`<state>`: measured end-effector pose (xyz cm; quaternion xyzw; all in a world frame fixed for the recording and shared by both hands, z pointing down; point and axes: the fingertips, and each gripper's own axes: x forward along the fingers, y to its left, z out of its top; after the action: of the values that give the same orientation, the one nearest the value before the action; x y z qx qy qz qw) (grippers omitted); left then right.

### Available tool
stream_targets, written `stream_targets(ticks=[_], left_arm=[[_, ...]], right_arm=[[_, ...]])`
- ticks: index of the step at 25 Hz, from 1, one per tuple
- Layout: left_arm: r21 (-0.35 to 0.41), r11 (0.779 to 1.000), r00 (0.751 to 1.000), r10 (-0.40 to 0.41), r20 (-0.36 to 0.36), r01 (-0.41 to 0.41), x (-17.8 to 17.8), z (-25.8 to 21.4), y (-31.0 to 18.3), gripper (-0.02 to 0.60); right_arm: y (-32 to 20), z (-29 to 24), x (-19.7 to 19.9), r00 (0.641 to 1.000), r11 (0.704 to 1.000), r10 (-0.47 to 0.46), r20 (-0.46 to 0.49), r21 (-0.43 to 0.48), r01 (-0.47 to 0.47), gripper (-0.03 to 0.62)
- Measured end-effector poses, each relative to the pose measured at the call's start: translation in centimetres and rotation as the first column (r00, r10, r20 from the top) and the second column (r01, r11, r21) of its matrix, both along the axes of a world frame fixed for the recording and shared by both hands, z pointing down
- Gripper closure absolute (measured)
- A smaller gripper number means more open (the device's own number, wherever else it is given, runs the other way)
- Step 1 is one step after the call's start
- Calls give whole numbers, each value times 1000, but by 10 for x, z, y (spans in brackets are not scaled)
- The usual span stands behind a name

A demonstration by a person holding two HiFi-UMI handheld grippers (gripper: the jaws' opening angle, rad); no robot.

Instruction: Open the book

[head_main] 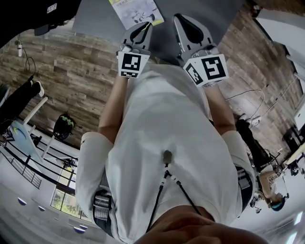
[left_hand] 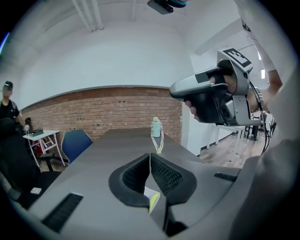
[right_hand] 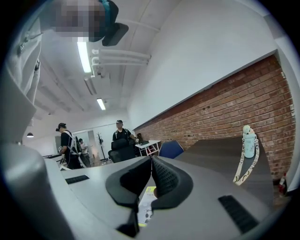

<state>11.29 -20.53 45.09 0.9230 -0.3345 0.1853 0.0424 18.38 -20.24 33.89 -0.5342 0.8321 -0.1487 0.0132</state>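
Observation:
The book (head_main: 136, 12), a thin booklet with a white and yellow-green cover, lies closed on the grey table (head_main: 95, 19) ahead of both grippers. A strip of it shows under the jaws in the left gripper view (left_hand: 152, 199) and in the right gripper view (right_hand: 146, 206). My left gripper (head_main: 144, 25) hangs above the table just short of the book, jaws shut with nothing between them (left_hand: 150, 157). My right gripper (head_main: 182, 20) is held beside it to the right, also shut and empty (right_hand: 151, 159). Neither touches the book.
A pale green bottle with a patterned lanyard (left_hand: 156, 129) stands at the table's far end (right_hand: 249, 143). A blue chair (left_hand: 75, 143) and a small white table (left_hand: 40, 136) stand by the brick wall. People stand at the back left (right_hand: 65, 145). Black slots sit in the tabletop (left_hand: 60, 211).

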Motion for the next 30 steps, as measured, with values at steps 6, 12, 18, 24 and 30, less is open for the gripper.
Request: stream_targets(ticks=[6, 12, 18, 24, 30], left_arm=[[-48, 999, 999, 21, 38, -20, 7, 36, -13, 554], [-114, 992, 993, 63, 97, -52, 17, 90, -24, 554], [-154, 985, 987, 96, 131, -75, 33, 118, -26, 552], [-186, 978, 977, 124, 175, -91, 46, 155, -31, 552], [-205, 973, 959, 153, 240, -104, 55, 193, -37, 552]], right_arm=[[-9, 18, 4, 1000, 999, 3, 5, -35, -3, 557], [-21, 38, 18, 1000, 998, 26, 2, -65, -26, 557], [-25, 56, 32, 999, 994, 43, -3, -96, -43, 557], [-34, 84, 40, 999, 992, 36, 13, -125, -34, 557], [-44, 114, 44, 999, 988, 28, 22, -155, -24, 557]])
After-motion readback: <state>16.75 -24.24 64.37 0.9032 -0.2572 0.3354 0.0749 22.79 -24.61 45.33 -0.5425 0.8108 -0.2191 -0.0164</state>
